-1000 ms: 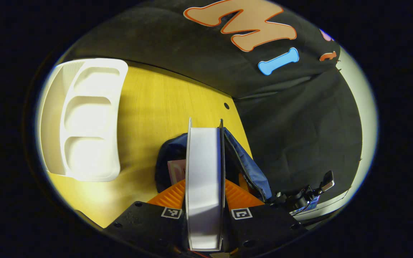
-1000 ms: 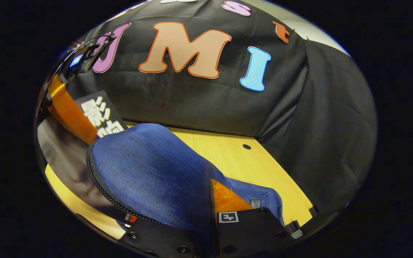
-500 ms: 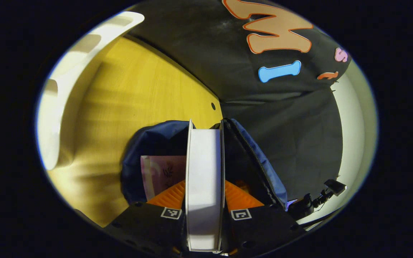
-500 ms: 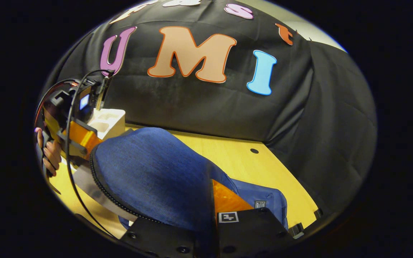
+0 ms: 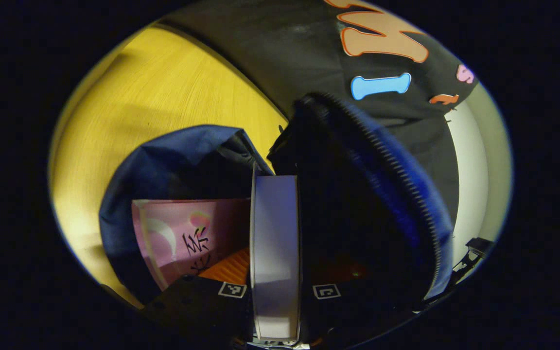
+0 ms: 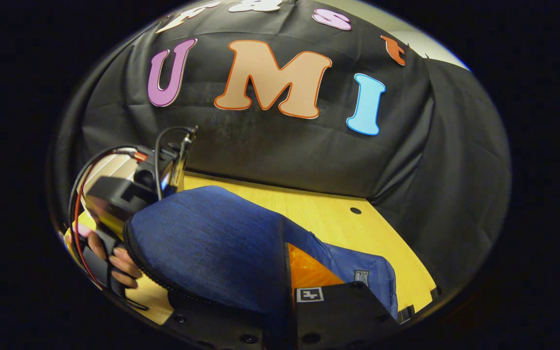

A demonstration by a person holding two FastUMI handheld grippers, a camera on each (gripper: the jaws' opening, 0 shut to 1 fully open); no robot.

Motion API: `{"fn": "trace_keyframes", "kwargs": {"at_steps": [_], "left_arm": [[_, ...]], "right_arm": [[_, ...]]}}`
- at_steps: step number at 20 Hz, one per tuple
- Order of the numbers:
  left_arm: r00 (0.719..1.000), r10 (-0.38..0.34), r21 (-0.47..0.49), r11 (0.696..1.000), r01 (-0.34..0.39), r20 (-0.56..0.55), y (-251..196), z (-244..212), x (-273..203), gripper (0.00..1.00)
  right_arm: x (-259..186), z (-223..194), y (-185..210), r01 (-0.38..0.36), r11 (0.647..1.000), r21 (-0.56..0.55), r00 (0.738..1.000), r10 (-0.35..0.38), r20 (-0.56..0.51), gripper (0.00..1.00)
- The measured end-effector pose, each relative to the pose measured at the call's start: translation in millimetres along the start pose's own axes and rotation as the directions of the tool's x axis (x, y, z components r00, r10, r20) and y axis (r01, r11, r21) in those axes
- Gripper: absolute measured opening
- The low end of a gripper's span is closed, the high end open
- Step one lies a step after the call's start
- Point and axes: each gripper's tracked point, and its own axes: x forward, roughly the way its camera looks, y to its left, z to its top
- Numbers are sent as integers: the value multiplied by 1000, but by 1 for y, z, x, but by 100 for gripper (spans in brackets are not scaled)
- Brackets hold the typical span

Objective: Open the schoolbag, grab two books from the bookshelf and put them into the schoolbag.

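Note:
In the left gripper view my left gripper [image 5: 275,279] is shut on a thick book [image 5: 275,233], its white page edge facing me. The book stands inside the open mouth of the blue schoolbag [image 5: 163,155]. A pink book [image 5: 183,233] lies in the bag just left of it. The bag's zippered flap [image 5: 392,184] arches over on the right. In the right gripper view my right gripper [image 6: 285,277] is shut on that blue flap [image 6: 212,243] and holds it raised. The left gripper [image 6: 119,194] and a hand [image 6: 114,257] show beyond the flap's left edge.
The bag rests on a yellow wooden table [image 6: 338,223], which has a small hole near its far right corner. A piece of the white bookshelf [image 6: 110,167] shows behind the left gripper. Black cloth walls close in the back and right sides.
My left gripper has carried the book forward and down into the bag's mouth, and the white bookshelf has slid out of its view. The right gripper has kept hold of the raised flap.

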Motion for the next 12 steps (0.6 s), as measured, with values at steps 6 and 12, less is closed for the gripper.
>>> {"fn": "trace_keyframes", "kwargs": {"at_steps": [6,12], "left_arm": [[999,38,23,999,-38,5,1,-2,2,36],[973,227,138,963,-231,39,21,12,-28,60]], "right_arm": [[2,-6,-5,0,1000,14,1000,0,-11,10],[-8,-7,2,-93,993,78,995,96,-41,30]]}}
